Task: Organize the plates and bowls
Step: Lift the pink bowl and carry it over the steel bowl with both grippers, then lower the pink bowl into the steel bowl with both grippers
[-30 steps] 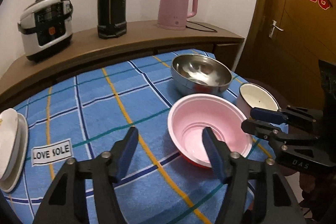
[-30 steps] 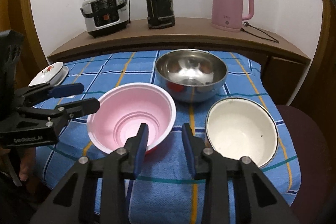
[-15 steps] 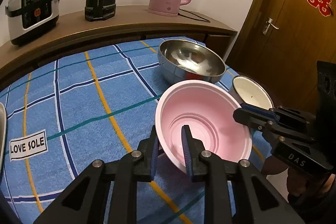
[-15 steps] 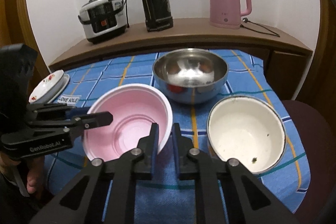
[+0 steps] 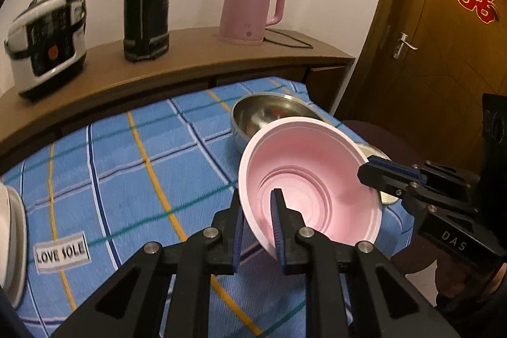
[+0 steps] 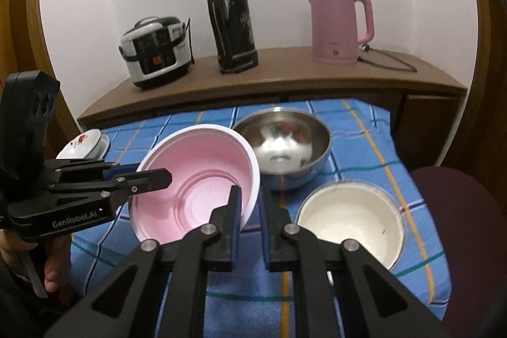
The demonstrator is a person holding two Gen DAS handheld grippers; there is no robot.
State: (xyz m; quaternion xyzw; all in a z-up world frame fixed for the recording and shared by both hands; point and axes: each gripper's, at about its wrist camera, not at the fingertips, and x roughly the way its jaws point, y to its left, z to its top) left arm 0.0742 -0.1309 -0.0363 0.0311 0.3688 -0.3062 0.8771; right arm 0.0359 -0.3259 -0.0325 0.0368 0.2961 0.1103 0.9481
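- Above the blue checked tablecloth [image 5: 133, 167], the pink bowl [image 5: 312, 179] is held tilted at two opposite points of its rim; whether its base is clear of the cloth cannot be told.
- Left gripper [image 5: 257, 230]: jaws narrow, clamped on the near rim of the pink bowl, one finger inside the wall, one outside.
- Right gripper [image 6: 251, 211]: jaws narrow, clamped on the pink bowl's rim [image 6: 253, 179] in the same manner.
- Hidden in the left wrist view: the pink bowl covers the front of the steel bowl [image 5: 269, 113] and nearly all of the white enamel bowl [image 5: 370, 152]. The stack of white dishes [image 5: 11, 239] is cut off at the left edge.
- The right wrist view shows the steel bowl [image 6: 285, 148] and the white enamel bowl [image 6: 351, 220] in full, close together on the cloth, and the white dishes [image 6: 84, 144] at the far left corner.
- The left wrist view alone shows the "LOVE SOLE" label [image 5: 60, 252] and the door [image 5: 443, 53].
- Both views show the rice cooker [image 6: 157, 51], black flask [image 6: 231, 15] and pink kettle [image 6: 337, 26] on the shelf; these appear slightly blurred.
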